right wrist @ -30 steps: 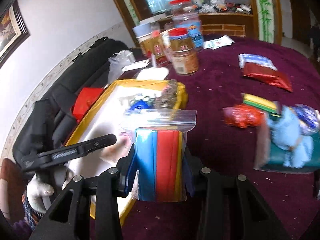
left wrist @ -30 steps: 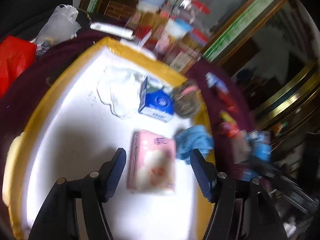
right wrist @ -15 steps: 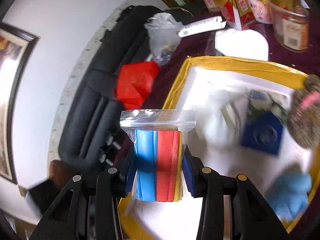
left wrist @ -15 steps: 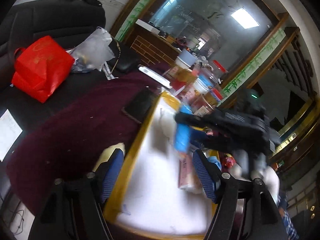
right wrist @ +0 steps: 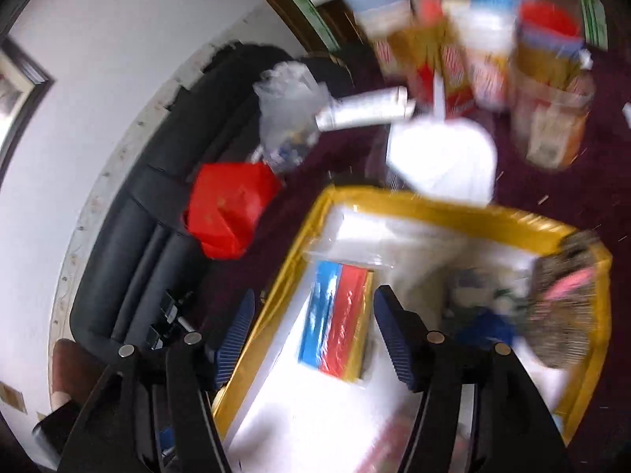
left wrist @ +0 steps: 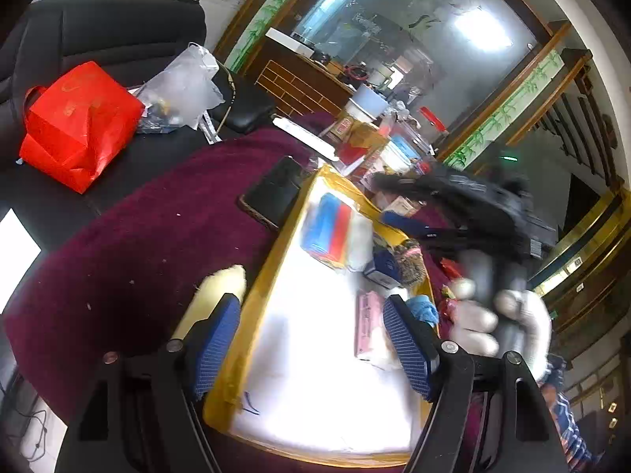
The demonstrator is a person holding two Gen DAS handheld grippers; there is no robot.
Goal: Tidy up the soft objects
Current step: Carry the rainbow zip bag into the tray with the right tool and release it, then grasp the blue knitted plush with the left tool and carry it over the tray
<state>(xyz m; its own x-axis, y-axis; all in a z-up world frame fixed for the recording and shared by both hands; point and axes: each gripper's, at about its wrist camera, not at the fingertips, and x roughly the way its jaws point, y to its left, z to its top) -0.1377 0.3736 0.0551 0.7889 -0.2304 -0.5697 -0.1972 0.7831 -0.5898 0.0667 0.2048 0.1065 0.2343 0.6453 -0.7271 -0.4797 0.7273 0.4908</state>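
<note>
Both grippers, left gripper and right gripper, are spread and empty; the bagged colour strips lie in the yellow-rimmed tray beside a pink pack.

Red paper bag at left of the left wrist view, lying on a black sofa. Crumpled clear plastic bag just beside it. Black phone flat on the maroon counter, centre frame. Jars and cartons, blurred, along the top of the right wrist view.
</note>
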